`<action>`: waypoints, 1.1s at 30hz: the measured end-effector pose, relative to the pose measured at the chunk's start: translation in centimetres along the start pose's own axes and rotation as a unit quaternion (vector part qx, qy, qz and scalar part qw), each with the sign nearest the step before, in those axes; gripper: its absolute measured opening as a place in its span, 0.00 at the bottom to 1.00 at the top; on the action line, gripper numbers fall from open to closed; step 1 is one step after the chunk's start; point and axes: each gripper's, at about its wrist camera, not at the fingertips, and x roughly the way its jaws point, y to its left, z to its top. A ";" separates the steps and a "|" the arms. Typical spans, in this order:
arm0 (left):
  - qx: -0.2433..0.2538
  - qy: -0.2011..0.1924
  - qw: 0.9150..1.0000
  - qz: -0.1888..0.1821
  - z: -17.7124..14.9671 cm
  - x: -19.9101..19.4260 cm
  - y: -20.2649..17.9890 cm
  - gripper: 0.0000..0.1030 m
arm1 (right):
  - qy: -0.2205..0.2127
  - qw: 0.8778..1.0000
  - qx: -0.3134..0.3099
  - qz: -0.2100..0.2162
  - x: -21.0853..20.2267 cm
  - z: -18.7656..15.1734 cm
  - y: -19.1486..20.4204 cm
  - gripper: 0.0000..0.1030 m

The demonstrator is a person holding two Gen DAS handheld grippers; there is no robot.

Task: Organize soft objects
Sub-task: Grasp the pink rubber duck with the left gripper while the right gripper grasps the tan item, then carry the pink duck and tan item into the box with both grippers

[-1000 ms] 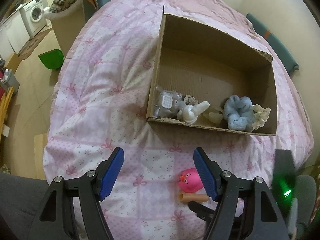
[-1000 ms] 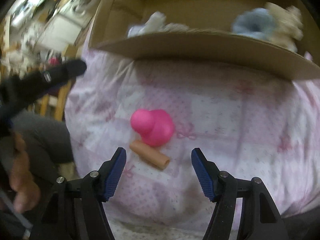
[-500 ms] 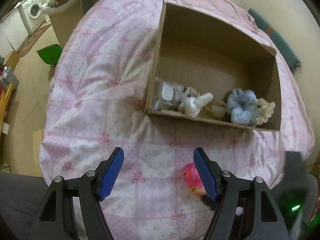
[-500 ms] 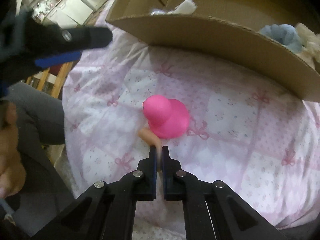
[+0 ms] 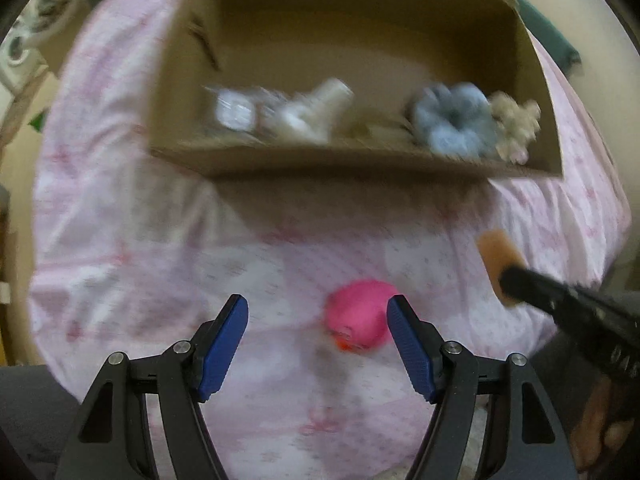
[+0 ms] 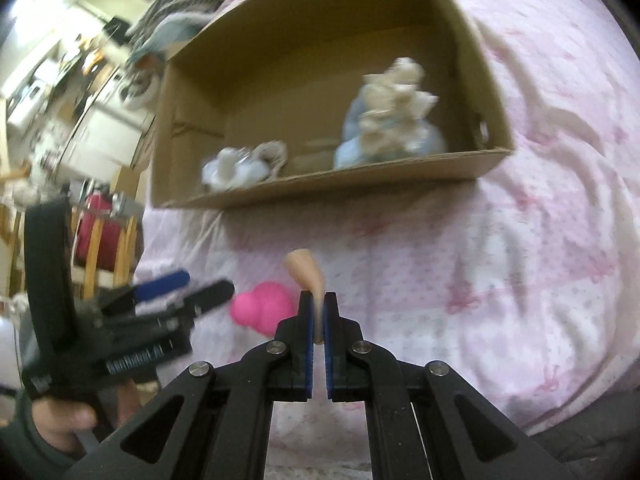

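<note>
Item in hand: a peach soft tube [image 6: 307, 276], pinched near its lower end between the pressed-together fingers of your right gripper [image 6: 316, 320] and lifted off the pink quilt [image 6: 500, 280]; it sticks up beyond the tips and looks squashed where the pads bite. Carry it over the near wall of the cardboard box [image 6: 360, 184] before you loosen, and aim for the bare floor between the white-and-grey toys [image 6: 240, 164] and the blue scrunchie [image 6: 384, 136], since a pinch this low may let the tube swing. Your left gripper [image 5: 318, 332] holds its fingers spread, nothing between them, with the pink squeeze toy [image 5: 360, 316] lying on the quilt just inside the right-hand pad; judged next for pickup. Surface: padded bedcover, bow print, yielding underfoot. Room: cluttered kitchen area beyond the bed, blurred; wooden chair [image 6: 100, 248] with red item alongside.
</note>
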 end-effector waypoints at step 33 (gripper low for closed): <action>0.004 0.008 0.997 0.080 -1.4 0.5 1.8 0.40 | 0.018 0.999 -0.020 -0.039 2.7 -0.2 0.8 0.06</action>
